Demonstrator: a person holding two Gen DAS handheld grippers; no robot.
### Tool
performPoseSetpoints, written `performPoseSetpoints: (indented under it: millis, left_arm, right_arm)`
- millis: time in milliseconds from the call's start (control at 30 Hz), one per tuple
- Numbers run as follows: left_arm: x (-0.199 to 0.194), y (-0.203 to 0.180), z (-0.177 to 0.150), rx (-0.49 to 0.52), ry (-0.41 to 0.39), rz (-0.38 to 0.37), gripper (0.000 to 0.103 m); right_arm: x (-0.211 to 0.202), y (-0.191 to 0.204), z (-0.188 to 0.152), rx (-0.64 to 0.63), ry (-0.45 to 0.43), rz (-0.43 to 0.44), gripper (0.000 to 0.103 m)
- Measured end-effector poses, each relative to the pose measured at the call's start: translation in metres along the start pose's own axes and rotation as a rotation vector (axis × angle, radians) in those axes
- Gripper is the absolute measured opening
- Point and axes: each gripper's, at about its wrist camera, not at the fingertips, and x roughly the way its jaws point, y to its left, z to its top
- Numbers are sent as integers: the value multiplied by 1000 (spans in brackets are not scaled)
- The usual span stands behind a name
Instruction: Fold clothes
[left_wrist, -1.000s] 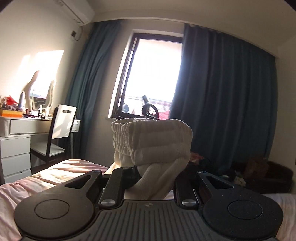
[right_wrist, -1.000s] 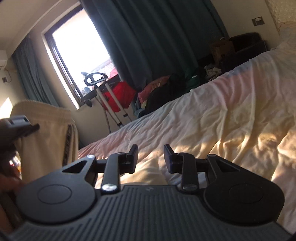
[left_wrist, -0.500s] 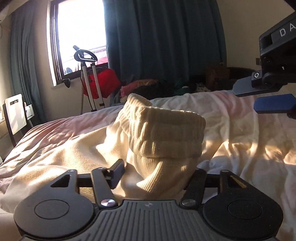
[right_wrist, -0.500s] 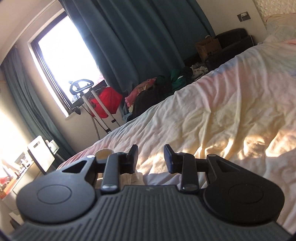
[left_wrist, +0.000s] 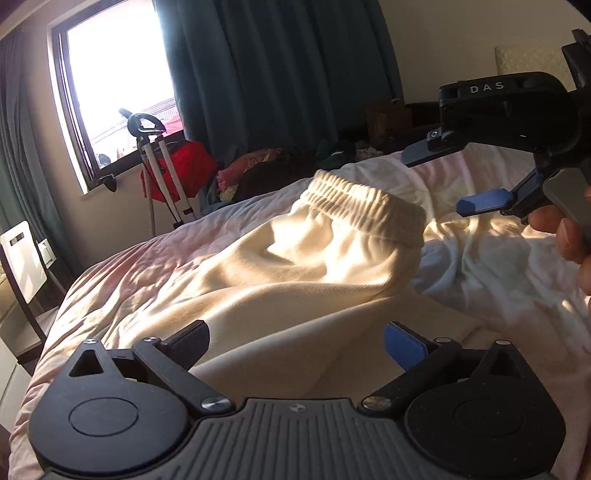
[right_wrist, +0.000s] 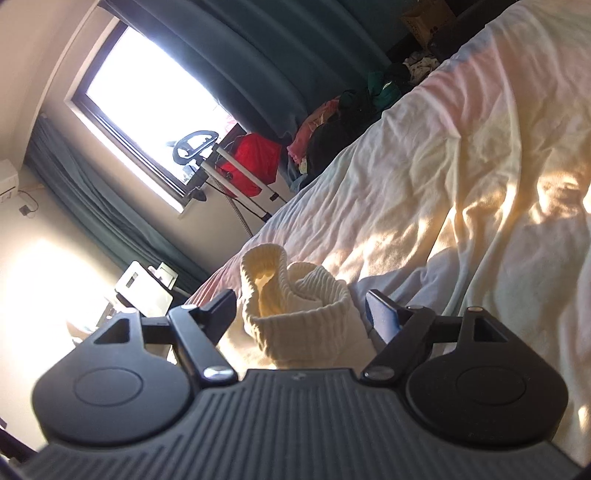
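Note:
Cream sweatpants (left_wrist: 295, 280) lie spread on the bed, with the ribbed elastic waistband (left_wrist: 362, 210) at the far end. My left gripper (left_wrist: 295, 341) is open and empty, low over the near part of the fabric. My right gripper (left_wrist: 443, 177) shows in the left wrist view at the upper right, open, just right of the waistband. In the right wrist view, my right gripper (right_wrist: 301, 312) is open with the bunched waistband (right_wrist: 295, 310) between its fingers, not clamped.
The bed (left_wrist: 498, 266) has a wrinkled pale sheet. A garment steamer stand (left_wrist: 155, 162) with a red bag stands by the window. A pile of clothes (left_wrist: 266, 166) lies under the dark curtains. A white chair (left_wrist: 22, 258) stands left of the bed.
My left gripper let go of the waistband and opened wide; the sweatpants dropped flat onto the bed. My right gripper opened and came down around the waistband.

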Motion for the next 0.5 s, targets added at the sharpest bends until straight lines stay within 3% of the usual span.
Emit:
performPoseSetpoints:
  millis: [33, 200, 367, 467, 500]
  left_arm:
    - [-1, 8, -4, -10, 0, 9, 102]
    - [-19, 17, -26, -62, -11, 26, 102]
    - [-23, 19, -39, -65, -16, 29, 102]
    - [-21, 17, -43, -44, -28, 31, 102]
    - [-21, 17, -43, -38, -34, 32, 102]
  right_arm:
    - [2, 1, -3, 6, 16, 4, 90]
    - [27, 6, -18, -16, 110, -13, 89]
    - [57, 6, -31, -15, 124, -44, 89]
    - [71, 2, -36, -9, 104, -78, 79]
    - [73, 1, -37, -10, 99, -83, 67]
